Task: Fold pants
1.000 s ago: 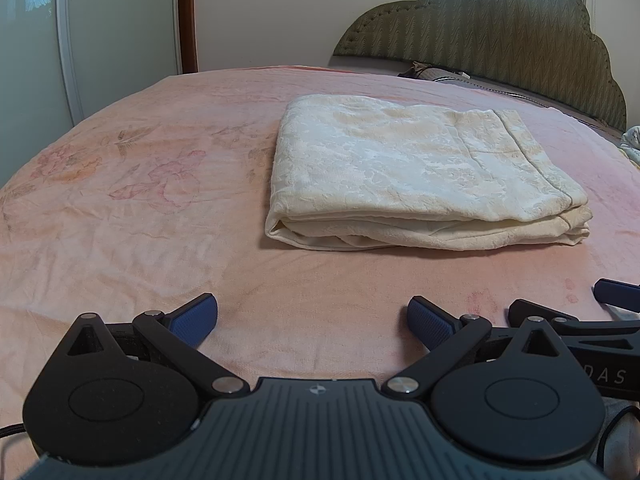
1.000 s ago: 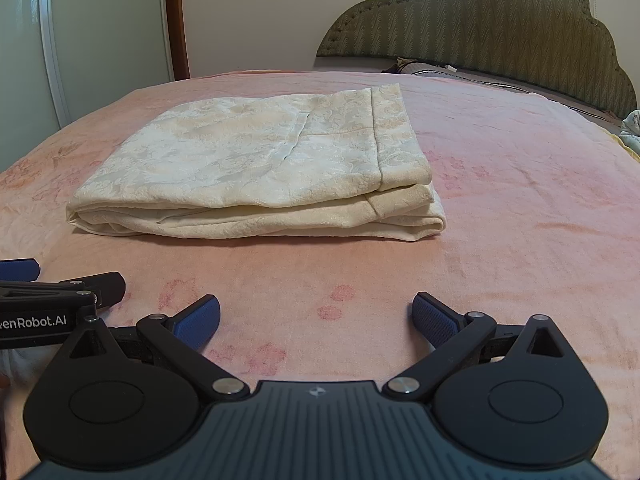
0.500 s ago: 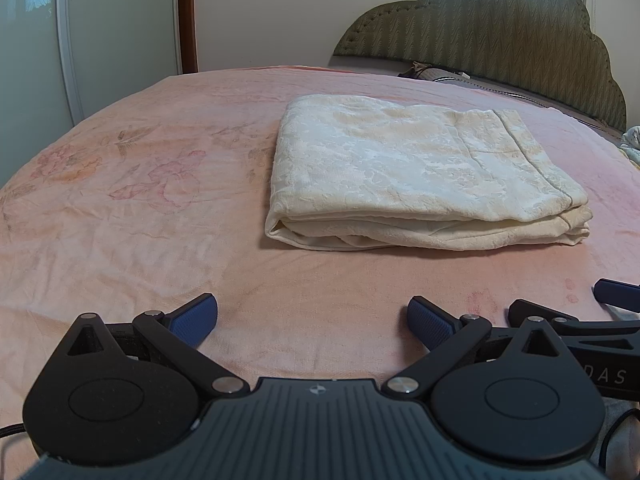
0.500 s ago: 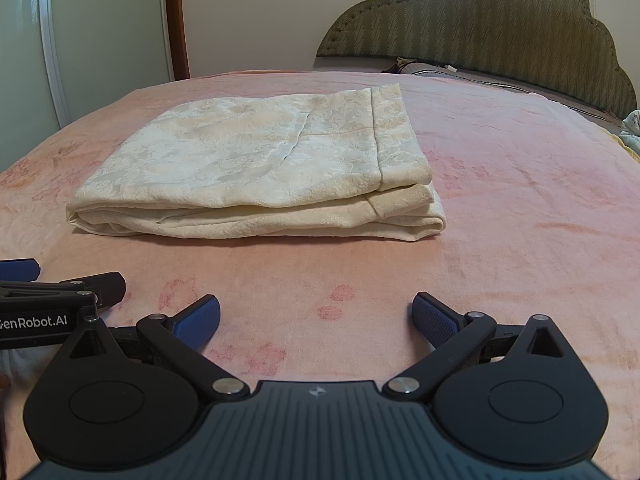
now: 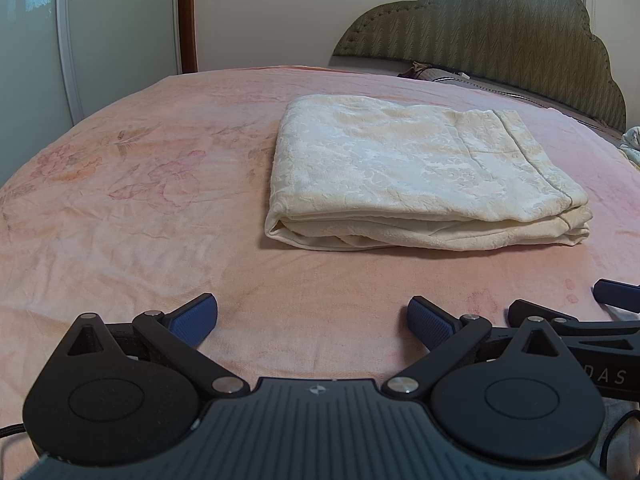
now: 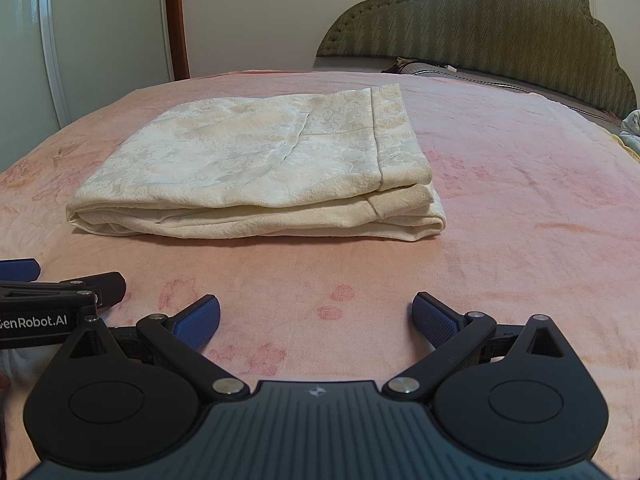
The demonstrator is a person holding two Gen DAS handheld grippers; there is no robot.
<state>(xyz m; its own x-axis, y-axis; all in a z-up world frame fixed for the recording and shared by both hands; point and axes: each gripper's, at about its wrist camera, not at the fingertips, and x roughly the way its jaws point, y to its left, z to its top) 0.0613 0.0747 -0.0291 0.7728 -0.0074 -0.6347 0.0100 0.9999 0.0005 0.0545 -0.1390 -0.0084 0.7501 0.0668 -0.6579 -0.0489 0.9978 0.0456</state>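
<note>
Cream patterned pants [image 5: 416, 176] lie folded into a flat rectangular stack on the pink bed [image 5: 140, 200]; the right wrist view shows the same pants [image 6: 272, 172] ahead and to the left. My left gripper [image 5: 312, 320] is open, low over the blanket in front of the stack, holding nothing. My right gripper [image 6: 316, 316] is open too, also short of the stack and empty. Each gripper's blue-padded fingers appear at the edge of the other's view: the right gripper [image 5: 616, 294] and the left gripper [image 6: 20, 268].
A green padded headboard [image 5: 500, 36] stands behind the bed, with dark bedding [image 5: 448, 74] at its foot. White wardrobe doors [image 6: 80, 40] and a brown door frame [image 6: 176, 20] are at the left. A pale cloth [image 6: 632, 128] lies at the bed's far right edge.
</note>
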